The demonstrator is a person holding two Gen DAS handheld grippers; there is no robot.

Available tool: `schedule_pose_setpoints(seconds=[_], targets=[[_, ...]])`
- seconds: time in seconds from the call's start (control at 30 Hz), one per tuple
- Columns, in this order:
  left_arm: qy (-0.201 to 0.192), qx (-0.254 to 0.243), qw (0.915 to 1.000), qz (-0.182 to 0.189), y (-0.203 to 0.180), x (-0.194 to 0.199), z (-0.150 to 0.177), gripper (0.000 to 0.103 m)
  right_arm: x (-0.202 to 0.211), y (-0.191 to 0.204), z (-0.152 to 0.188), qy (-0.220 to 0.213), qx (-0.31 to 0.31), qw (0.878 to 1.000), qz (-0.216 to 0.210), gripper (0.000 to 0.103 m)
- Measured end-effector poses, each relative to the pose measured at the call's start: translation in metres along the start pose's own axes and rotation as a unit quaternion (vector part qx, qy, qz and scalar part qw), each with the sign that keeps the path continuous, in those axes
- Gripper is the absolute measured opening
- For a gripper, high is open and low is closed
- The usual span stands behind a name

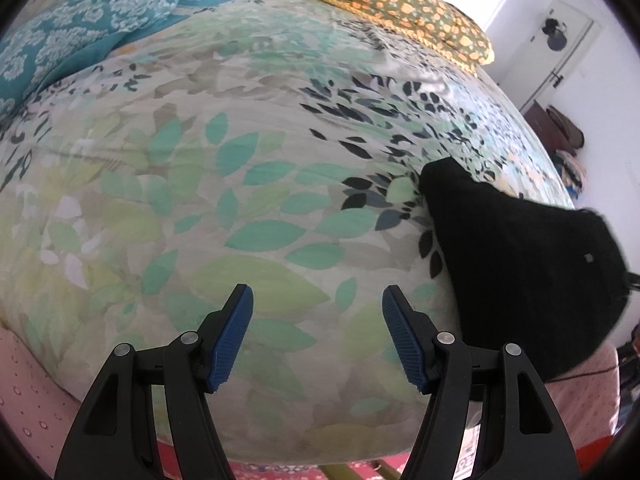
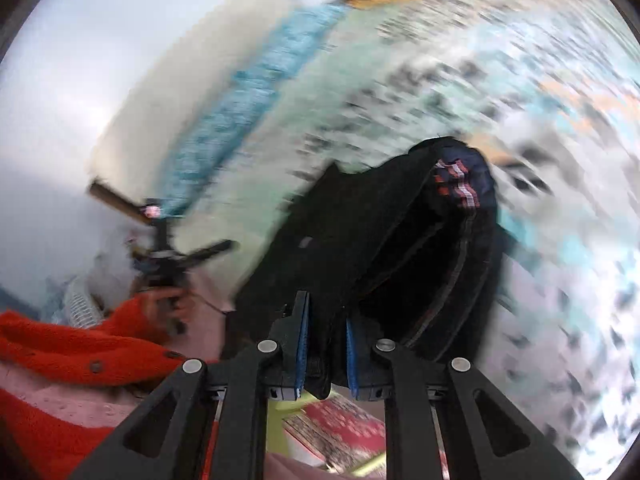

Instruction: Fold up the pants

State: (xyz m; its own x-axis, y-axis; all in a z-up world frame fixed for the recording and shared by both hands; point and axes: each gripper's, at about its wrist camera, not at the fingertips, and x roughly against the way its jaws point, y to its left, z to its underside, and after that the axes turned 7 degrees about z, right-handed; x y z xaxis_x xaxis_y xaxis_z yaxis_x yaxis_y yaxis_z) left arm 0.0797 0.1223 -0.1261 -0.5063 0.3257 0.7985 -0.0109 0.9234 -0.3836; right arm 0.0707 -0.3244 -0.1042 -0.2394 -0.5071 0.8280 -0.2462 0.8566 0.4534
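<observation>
The black pants (image 1: 520, 268) hang in a bunch at the right of the left wrist view, above the near edge of the bed. My left gripper (image 1: 317, 300) is open and empty over the leaf-print bedspread (image 1: 240, 184), left of the pants. In the blurred right wrist view, my right gripper (image 2: 327, 312) is shut on a thick fold of the black pants (image 2: 360, 236). A red and white striped band (image 2: 456, 184) shows inside the pants' opening. The left gripper (image 2: 164, 256) appears small at the left of that view, held by a hand.
Teal patterned pillows (image 1: 92, 28) lie at the bed's far left and an orange-flowered pillow (image 1: 400, 0) at the far right. A red sleeve (image 2: 80, 344) is at lower left. A door (image 1: 556, 52) and a wooden cabinet (image 1: 548, 128) stand beyond the bed.
</observation>
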Motion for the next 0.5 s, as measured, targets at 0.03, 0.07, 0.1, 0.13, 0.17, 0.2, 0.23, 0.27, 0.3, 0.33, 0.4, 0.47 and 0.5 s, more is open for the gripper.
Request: schedule_pose_setpoints(seconds=[0.03, 0.07, 0.1, 0.13, 0.17, 0.2, 0.23, 0.27, 0.3, 0.33, 0.4, 0.47, 0.5], targets=[[0.001, -0.005, 1.0000, 0.000, -0.003, -0.001, 0.000, 0.069, -0.014, -0.011, 0.002, 0.022, -0.016, 0.999, 0.024, 0.017], [0.003, -0.013, 0.9999, 0.000, -0.007, -0.002, 0.001, 0.069, -0.028, -0.021, 0.005, 0.044, -0.025, 0.997, 0.050, 0.019], [0.005, -0.018, 0.9998, 0.000, -0.009, -0.003, 0.001, 0.069, -0.042, -0.026, 0.009, 0.063, -0.025, 0.995, 0.074, 0.020], [0.009, -0.028, 0.9996, -0.001, -0.013, -0.004, 0.002, 0.069, -0.052, -0.028, 0.012, 0.075, -0.025, 0.993, 0.083, 0.026], [0.012, -0.038, 0.9992, -0.001, -0.019, -0.005, 0.004, 0.069, -0.056, -0.028, 0.012, 0.078, -0.028, 0.993, 0.086, 0.030], [0.014, -0.043, 0.9990, -0.002, -0.021, -0.004, 0.004, 0.069, -0.056, -0.028, 0.010, 0.071, -0.033, 0.993, 0.087, 0.032], [0.016, -0.051, 0.9986, -0.001, -0.027, -0.003, 0.006, 0.069, -0.054, -0.026, 0.008, 0.067, -0.034, 0.993, 0.086, 0.039], [0.015, -0.057, 0.9983, 0.001, -0.032, 0.000, 0.006, 0.069, -0.046, -0.025, 0.006, 0.064, -0.030, 0.993, 0.096, 0.047], [0.013, -0.061, 0.9981, 0.004, -0.037, 0.003, 0.007, 0.069, -0.037, -0.024, 0.004, 0.056, -0.021, 0.991, 0.116, 0.047], [0.009, -0.065, 0.9978, 0.009, -0.043, 0.006, 0.006, 0.069, -0.029, -0.024, 0.002, 0.048, -0.015, 0.990, 0.129, 0.047], [-0.002, -0.084, 0.9963, 0.019, -0.059, 0.012, 0.005, 0.071, 0.001, -0.023, -0.009, 0.004, -0.016, 0.989, 0.147, 0.047], [-0.015, -0.117, 0.9926, 0.030, -0.083, 0.015, 0.004, 0.072, 0.023, -0.014, -0.019, -0.041, -0.021, 0.991, 0.126, 0.047], [-0.022, -0.144, 0.9886, 0.037, -0.100, 0.014, 0.004, 0.074, 0.027, -0.009, -0.025, -0.059, -0.020, 0.991, 0.115, 0.047]])
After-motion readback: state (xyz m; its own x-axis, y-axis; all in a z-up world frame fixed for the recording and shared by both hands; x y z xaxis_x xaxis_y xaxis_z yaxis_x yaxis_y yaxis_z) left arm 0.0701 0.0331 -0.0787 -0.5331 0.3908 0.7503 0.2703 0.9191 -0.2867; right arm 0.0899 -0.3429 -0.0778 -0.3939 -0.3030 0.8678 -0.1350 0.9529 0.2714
